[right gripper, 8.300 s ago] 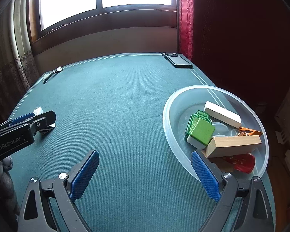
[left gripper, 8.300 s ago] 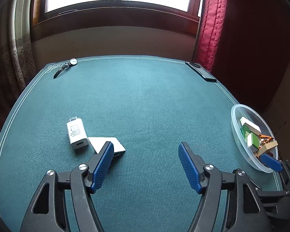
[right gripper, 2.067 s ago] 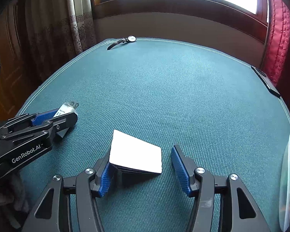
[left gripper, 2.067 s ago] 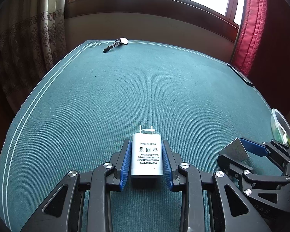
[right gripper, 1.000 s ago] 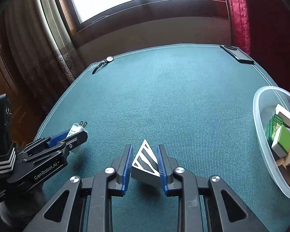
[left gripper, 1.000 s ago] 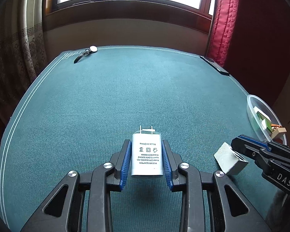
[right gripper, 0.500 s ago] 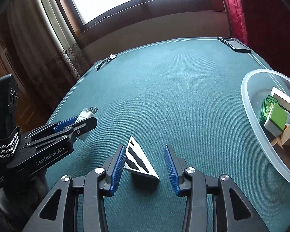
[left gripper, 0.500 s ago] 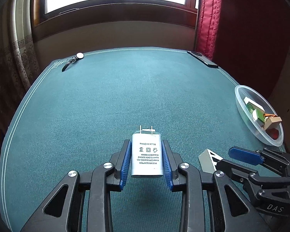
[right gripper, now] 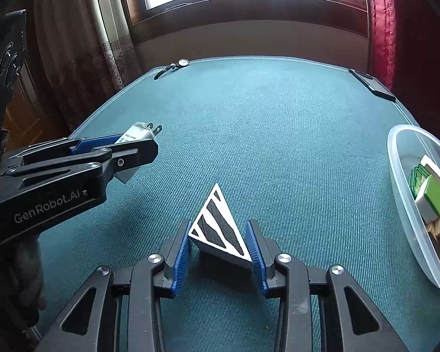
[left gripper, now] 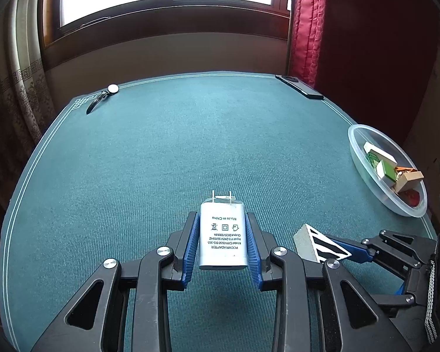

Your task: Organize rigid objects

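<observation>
Adapter (left gripper: 223, 236), stiff and light, sits clamped by its flat sides in our left gripper (left gripper: 222, 242); our right gripper (right gripper: 220, 248) pinches the striped wedge (right gripper: 218, 228), bowl (right gripper: 410, 205) far right.

Open green cloth (left gripper: 190, 146) up to bowl (left gripper: 355, 146)

The white plastic power adapter (left gripper: 223, 237) reads "POEWR ADAPTER" and "Made in China"; the black left gripper (right gripper: 138, 143) beside it reads "GenRobot.AI".
</observation>
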A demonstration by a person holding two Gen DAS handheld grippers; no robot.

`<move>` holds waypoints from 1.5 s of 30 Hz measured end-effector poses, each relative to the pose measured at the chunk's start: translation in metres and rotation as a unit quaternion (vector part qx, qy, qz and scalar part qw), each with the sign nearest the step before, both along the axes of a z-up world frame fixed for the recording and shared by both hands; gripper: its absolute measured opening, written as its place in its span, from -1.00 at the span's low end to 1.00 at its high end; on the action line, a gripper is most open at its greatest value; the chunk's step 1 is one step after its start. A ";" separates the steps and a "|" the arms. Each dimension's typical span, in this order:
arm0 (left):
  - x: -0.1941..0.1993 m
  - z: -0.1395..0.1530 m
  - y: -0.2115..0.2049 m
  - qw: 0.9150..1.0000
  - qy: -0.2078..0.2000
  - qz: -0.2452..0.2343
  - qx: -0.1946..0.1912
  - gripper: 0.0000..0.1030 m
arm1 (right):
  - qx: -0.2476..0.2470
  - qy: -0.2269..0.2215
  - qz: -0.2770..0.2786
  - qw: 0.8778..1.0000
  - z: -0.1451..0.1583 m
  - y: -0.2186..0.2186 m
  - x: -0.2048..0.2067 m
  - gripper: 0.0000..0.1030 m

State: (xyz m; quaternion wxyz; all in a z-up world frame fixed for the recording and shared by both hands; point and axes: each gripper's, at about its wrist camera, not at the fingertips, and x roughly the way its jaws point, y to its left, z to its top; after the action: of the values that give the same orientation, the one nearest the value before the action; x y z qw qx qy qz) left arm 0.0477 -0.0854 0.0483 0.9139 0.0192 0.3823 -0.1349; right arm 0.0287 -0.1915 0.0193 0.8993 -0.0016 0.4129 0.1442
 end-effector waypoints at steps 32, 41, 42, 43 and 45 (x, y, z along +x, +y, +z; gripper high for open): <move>-0.011 0.025 -0.131 0.989 -0.029 -0.138 0.040 -0.38 | 0.047 -0.096 -0.229 0.968 0.058 -0.163 -0.024 -0.38; -0.007 0.032 -0.175 0.983 -0.042 -0.173 0.051 -0.38 | 0.042 -0.102 -0.268 0.957 0.054 -0.199 -0.028 -0.38; -0.006 0.033 -0.179 0.982 -0.043 -0.175 0.051 -0.38 | 0.043 -0.103 -0.270 0.956 0.054 -0.203 -0.029 -0.38; -0.004 0.033 -0.183 0.982 -0.044 -0.178 0.051 -0.38 | 0.044 -0.104 -0.272 0.956 0.054 -0.205 -0.030 -0.38; 0.000 0.034 -0.191 0.981 -0.045 -0.183 0.050 -0.38 | 0.043 -0.105 -0.274 0.955 0.053 -0.210 -0.031 -0.38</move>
State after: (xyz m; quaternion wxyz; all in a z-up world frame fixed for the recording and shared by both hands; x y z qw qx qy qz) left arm 0.0473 -0.2762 0.0824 0.8881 0.1405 0.3371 -0.2792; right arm -0.0024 -0.4011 0.0723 0.9419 0.1351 0.2938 -0.0913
